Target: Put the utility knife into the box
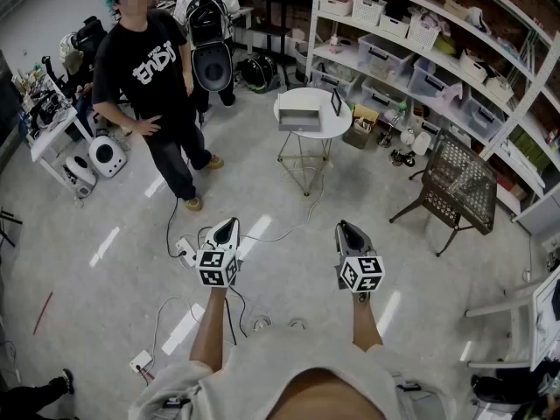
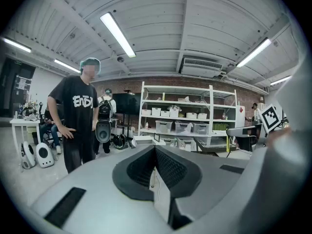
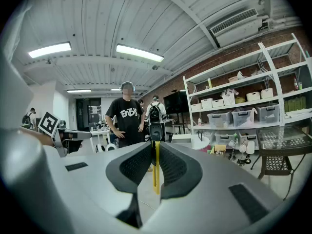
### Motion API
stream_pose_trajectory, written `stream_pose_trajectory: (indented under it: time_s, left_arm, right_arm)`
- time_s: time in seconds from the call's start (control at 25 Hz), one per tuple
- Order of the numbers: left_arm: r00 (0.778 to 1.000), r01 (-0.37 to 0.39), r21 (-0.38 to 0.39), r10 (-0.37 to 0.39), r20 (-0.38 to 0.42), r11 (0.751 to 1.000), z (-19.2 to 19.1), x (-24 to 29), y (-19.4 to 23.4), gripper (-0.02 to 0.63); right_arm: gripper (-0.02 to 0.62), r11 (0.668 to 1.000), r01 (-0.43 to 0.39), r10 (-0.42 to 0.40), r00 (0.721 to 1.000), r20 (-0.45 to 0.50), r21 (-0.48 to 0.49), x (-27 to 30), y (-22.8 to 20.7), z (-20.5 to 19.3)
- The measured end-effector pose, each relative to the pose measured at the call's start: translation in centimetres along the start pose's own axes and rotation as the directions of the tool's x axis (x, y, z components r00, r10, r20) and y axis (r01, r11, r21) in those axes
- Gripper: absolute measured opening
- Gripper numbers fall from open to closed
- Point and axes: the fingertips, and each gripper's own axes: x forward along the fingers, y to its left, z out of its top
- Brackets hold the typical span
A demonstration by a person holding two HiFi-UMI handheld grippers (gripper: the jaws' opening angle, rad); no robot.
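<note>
The box (image 1: pixel 300 121) sits on the table (image 1: pixel 339 126).

Bare floor (image 1: pixel 262 182) lies open ahead to the small round table (image 1: pixel 343 122) with the box (image 1: pixel 300 119); a person (image 1: pixel 153 86) stands left of it, a black mesh chair (image 1: pixel 459 186) right, shelves (image 1: pixel 420 51) behind, cables (image 1: pixel 179 245) trail low left

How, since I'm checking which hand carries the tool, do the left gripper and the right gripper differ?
The right gripper is clamped on a yellow knife; the left gripper holds nothing. The right gripper's jaws stand slightly apart, with the knife upright between them; the left gripper's jaws meet at the tips. Both are held out in front of the person at about the same height.
</note>
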Motion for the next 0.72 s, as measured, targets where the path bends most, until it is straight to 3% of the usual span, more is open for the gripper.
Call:
stream_pose_trajectory:
  time_s: [0.72]
  left_arm:
    - [0.999, -0.031, 0.007, 0.031, 0.029, 0.999, 1.4, 1.2, -2.0, 0.018]
  right_arm:
    - [0.069, 0.998, -0.060, 0.060, 0.998, 0.002, -0.009, 0.0, -1.3, 0.1]
